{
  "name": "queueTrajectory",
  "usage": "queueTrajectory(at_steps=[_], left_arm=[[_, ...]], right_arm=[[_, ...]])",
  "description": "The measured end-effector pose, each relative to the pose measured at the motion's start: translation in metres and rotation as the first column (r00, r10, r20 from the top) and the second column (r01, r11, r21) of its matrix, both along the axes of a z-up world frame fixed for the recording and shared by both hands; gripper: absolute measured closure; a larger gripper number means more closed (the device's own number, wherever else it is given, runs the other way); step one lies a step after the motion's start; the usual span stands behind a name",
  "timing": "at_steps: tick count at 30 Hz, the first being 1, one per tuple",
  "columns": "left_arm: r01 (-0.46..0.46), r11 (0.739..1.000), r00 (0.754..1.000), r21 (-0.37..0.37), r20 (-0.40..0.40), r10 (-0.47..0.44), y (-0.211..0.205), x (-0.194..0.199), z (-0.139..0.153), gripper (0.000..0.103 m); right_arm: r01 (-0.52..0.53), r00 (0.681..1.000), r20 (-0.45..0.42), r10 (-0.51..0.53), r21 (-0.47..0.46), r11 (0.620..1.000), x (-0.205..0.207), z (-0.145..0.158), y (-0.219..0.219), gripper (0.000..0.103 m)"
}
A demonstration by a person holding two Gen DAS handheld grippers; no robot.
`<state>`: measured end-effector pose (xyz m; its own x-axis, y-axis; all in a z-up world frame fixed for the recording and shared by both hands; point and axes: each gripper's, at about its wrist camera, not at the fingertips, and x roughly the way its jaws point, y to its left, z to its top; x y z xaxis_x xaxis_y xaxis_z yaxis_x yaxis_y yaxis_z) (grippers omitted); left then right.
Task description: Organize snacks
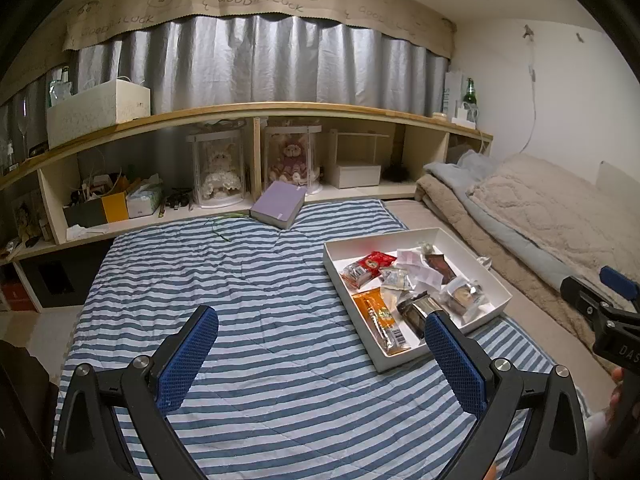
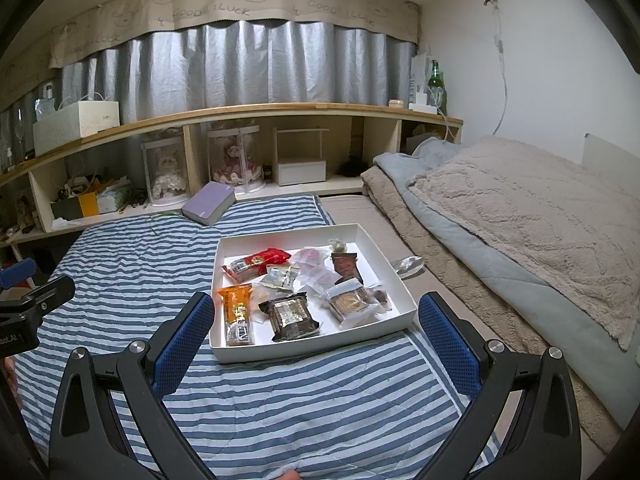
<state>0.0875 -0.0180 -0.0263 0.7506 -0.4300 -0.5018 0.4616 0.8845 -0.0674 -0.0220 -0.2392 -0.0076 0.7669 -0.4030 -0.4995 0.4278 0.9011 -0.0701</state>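
Note:
A white tray point(image 2: 312, 233) lies on a blue-striped quilt point(image 2: 132, 248) and holds several wrapped snacks: an orange packet point(image 2: 236, 304), a red packet point(image 2: 260, 261), a dark brown packet point(image 2: 290, 314), a clear-wrapped round pastry point(image 2: 352, 300) and a brown pouch point(image 2: 346, 266). My right gripper point(image 2: 318, 314) hovers open just before the tray's near edge, its fingers straddling the tray's width. My left gripper point(image 1: 322, 334) is open over the quilt, left of the tray point(image 1: 384, 236); its right fingertip overlaps the tray's near corner in the left wrist view. Neither holds anything.
A purple book point(image 2: 209, 203) rests at the quilt's far edge against a low wooden shelf point(image 2: 240, 114) with boxed dolls, a tissue box and clutter. Beige and grey blankets point(image 2: 520, 216) are piled to the right. A silver wrapper point(image 2: 408, 266) lies beside the tray.

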Motion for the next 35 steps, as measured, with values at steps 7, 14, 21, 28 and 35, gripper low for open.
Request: queueTrajectory(at_steps=[7, 14, 21, 28, 35], left_arm=[[-0.008, 1.000, 1.000, 0.000, 0.004, 0.008, -0.001, -0.004, 0.000, 0.000], [-0.011, 1.000, 1.000, 0.001, 0.007, 0.011, -0.003, -0.006, 0.001, 0.000], [-0.012, 1.000, 1.000, -0.002, 0.005, 0.012, -0.004, -0.008, 0.001, 0.000], [-0.015, 1.000, 1.000, 0.002, 0.009, 0.015, -0.006, -0.010, 0.000, 0.000], [-0.022, 1.000, 1.000, 0.000, 0.007, 0.022, -0.007, -0.012, -0.001, 0.000]], right_arm=[[-0.001, 1.000, 0.000, 0.001, -0.002, 1.000, 0.000, 0.000, -0.001, 0.000], [-0.001, 1.000, -0.001, 0.001, -0.003, 1.000, 0.000, -0.001, 0.000, 0.000], [-0.001, 1.000, -0.001, 0.001, -0.003, 1.000, 0.000, 0.000, 0.000, 0.000], [-0.002, 1.000, 0.001, 0.002, -0.004, 1.000, 0.000, 0.000, -0.001, 0.000], [-0.001, 1.000, 0.001, 0.001, -0.006, 1.000, 0.000, 0.001, -0.002, 0.000]])
